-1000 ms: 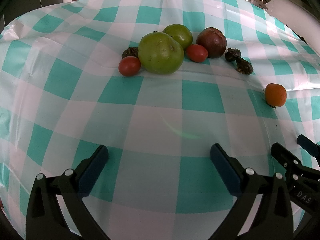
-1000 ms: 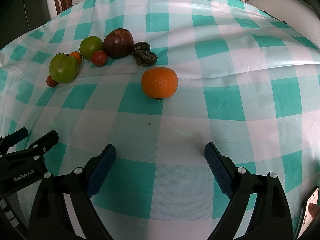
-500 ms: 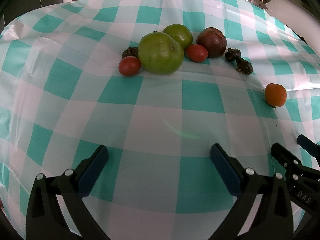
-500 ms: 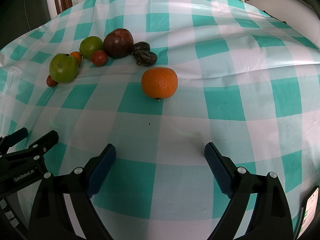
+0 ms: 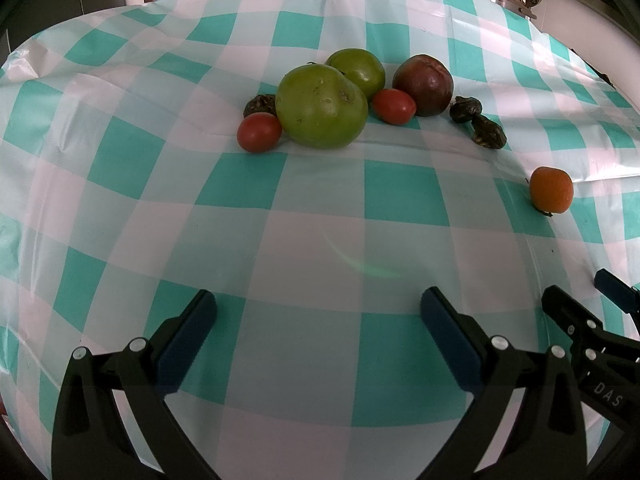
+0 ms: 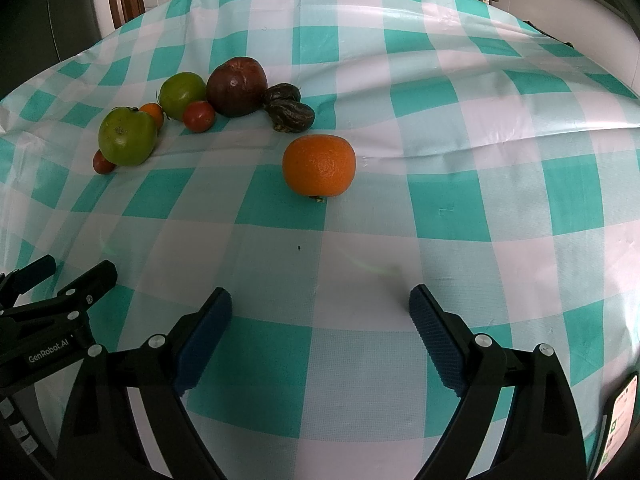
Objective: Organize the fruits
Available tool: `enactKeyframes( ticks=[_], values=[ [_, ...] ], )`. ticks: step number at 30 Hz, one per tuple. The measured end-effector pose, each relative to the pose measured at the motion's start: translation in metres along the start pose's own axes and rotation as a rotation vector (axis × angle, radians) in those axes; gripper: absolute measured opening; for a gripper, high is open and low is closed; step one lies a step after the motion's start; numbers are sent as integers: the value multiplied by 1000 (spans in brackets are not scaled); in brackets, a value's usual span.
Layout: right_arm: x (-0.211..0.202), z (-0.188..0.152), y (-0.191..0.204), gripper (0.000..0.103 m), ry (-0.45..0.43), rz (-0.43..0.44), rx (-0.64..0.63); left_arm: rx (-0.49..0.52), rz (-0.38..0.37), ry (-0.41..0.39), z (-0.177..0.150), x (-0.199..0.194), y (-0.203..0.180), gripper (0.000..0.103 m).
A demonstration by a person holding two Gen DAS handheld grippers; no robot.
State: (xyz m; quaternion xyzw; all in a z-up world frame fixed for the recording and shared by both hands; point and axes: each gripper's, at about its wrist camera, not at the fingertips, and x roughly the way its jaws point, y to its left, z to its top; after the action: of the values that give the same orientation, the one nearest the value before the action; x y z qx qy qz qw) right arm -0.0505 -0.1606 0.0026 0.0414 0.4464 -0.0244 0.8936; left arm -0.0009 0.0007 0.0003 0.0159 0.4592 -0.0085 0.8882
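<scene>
Your right gripper (image 6: pixel 316 304) and left gripper (image 5: pixel 316 308) both stand spread wide, grasping nothing. Find the orange (image 6: pixel 319 165) lying alone, just beside the fruit cluster (image 6: pixel 180 108), ahead of your right gripper.

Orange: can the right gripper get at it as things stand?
Probably yes. The orange sits alone on the tablecloth, apart from the fruit cluster, and straight ahead of the open right gripper. Only bare cloth lies between them.

We see a lone orange (image 6: pixel 319 165) mid-frame, right of a cluster (image 6: pixel 200 108) of green, red and dark fruits at upper left.
</scene>
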Motion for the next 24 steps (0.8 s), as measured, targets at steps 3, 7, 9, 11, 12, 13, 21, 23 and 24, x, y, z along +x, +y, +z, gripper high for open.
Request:
enactKeyframes(
  ticks=[3,7,9,11,12,13,21,23,24],
  values=[
    [0,0,0,88,0,0,0,0,0,0,0,0,0,102],
    [0,0,0,88,1,0,1,0,0,0,0,0,0,102],
    [0,0,0,88,1,0,0,0,0,0,0,0,0,102],
    [0,0,0,88,1,0,0,0,0,0,0,0,0,102],
    [0,0,0,88,1,0,1,0,0,0,0,0,0,102],
    [0,0,0,88,1,-1,0,0,0,0,0,0,0,102],
    [-1,0,0,88,1,0,0,0,0,0,1,1,-1,102],
    [-1,0,0,88,1,0,0,0,0,0,1,1,-1,102],
    [-1,0,0,88,1,0,0,0,0,0,1,1,-1,102]
  ],
)
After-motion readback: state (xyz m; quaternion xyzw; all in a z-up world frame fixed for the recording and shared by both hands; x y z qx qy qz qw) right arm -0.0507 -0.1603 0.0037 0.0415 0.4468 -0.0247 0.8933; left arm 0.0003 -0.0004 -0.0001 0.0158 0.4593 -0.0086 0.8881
